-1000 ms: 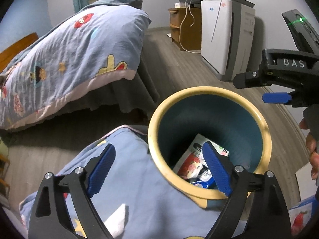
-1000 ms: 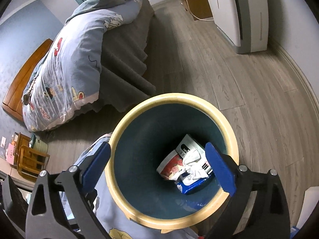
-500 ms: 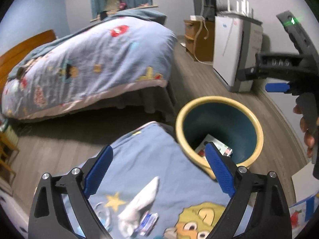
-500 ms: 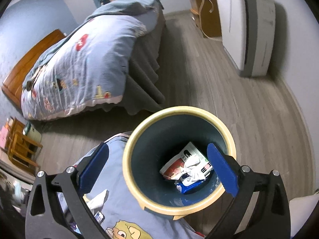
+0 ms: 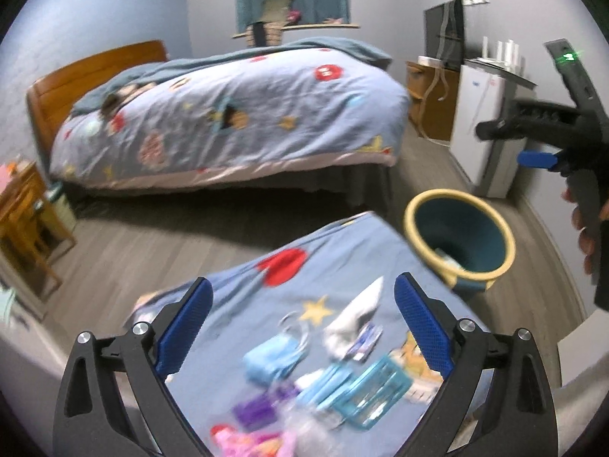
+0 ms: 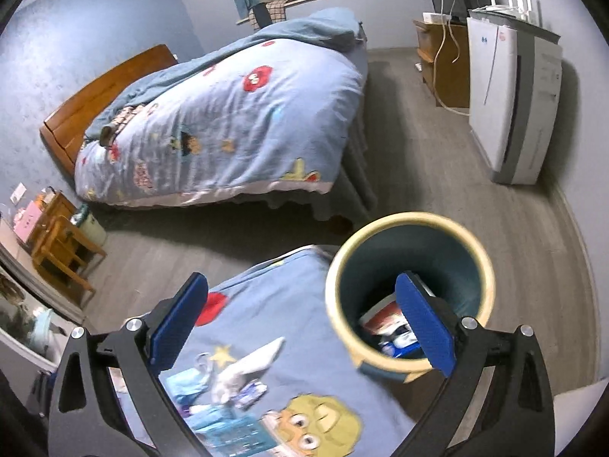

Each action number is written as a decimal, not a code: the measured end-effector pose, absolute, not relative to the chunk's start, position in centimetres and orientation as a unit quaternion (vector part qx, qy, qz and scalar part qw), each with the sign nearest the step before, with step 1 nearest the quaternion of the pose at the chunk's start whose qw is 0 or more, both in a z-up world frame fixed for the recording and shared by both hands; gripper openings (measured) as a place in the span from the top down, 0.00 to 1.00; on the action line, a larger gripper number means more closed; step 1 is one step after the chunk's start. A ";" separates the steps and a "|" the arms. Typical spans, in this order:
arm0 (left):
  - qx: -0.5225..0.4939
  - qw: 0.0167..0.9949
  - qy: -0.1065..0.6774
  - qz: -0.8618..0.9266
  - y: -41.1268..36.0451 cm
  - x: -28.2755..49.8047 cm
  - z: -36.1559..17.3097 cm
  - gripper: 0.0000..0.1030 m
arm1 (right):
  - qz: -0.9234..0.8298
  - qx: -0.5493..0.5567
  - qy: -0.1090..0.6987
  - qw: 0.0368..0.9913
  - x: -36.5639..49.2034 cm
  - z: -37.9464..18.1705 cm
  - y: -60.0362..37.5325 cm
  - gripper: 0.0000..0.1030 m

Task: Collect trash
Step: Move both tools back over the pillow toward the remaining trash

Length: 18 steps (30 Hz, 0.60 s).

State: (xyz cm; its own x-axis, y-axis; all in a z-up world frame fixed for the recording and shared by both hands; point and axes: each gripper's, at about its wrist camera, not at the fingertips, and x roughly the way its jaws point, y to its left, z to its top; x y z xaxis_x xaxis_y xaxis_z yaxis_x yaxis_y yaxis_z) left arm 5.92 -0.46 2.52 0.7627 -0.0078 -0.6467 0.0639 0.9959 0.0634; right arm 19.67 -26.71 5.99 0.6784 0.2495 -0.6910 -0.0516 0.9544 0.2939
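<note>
Two fisheye views are showing the same blue cartoon-print cloth surface [image 5: 304, 289], but each is giving something the other is not. The left wrist view is showing the right tool [image 5: 533, 144] from the side, at the far right and above the round dark-teal bin with a cream-yellow rim [image 5: 458, 242], with a hand around its handle; its blue pads are too foreshortened there to judge. The right wrist view is settling that: the right tool [image 6: 300, 329] is standing wide apart and holding nothing, with one pad over the cloth and the other over the bin [image 6: 409, 289]. That view is also looking down into the bin, where red, white and blue wrappers [image 6: 388, 327] are lying at the bottom. The left tool [image 5: 302, 327] is likewise spread wide and empty over the cloth. Between its pads, blurred litter is lying on the cloth: a crumpled white tissue [image 5: 356, 314] with its long axis running diagonally and its pointed end aiming toward the bin, a light-blue face mask [image 5: 270, 358], and a turquoise grid-patterned packet [image 5: 375, 390] lying slantwise nearer the camera.
</note>
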 end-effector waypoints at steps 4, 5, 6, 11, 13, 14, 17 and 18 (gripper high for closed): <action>0.022 0.932 0.362 0.020 3.1 3.8 0.8 0.07 | 0.099 0.120 0.397 0.904 17.9 5.4 -24.1 0.06; 0.013 0.928 0.371 0.032 4.0 3.5 0.2 0.07 | 0.102 0.115 0.401 0.903 17.6 5.1 -23.6 0.06; 0.004 0.927 0.374 0.038 4.8 3.3 -0.1 0.07 | 0.106 0.110 0.404 0.902 17.2 4.7 -23.0 0.06; -0.008 0.916 0.394 0.080 7.8 2.8 -2.3 0.07 | 0.114 0.087 0.444 0.885 15.9 -0.2 -20.2 0.06; -0.006 0.910 0.405 0.088 8.4 2.8 -3.0 0.07 | 0.115 0.099 0.475 0.867 15.6 -2.5 -19.3 0.06; -0.008 0.908 0.410 0.090 8.6 2.8 -3.4 0.07 | 0.115 0.103 0.482 0.863 15.4 -3.4 -19.1 0.06; -0.004 0.898 0.432 0.082 8.6 2.5 -4.7 0.07 | 0.112 0.096 0.513 0.846 14.5 -6.1 -17.8 0.06; 0.007 0.894 0.442 0.074 8.2 2.3 -5.4 0.07 | 0.114 0.094 0.518 0.842 14.2 -6.6 -17.5 0.06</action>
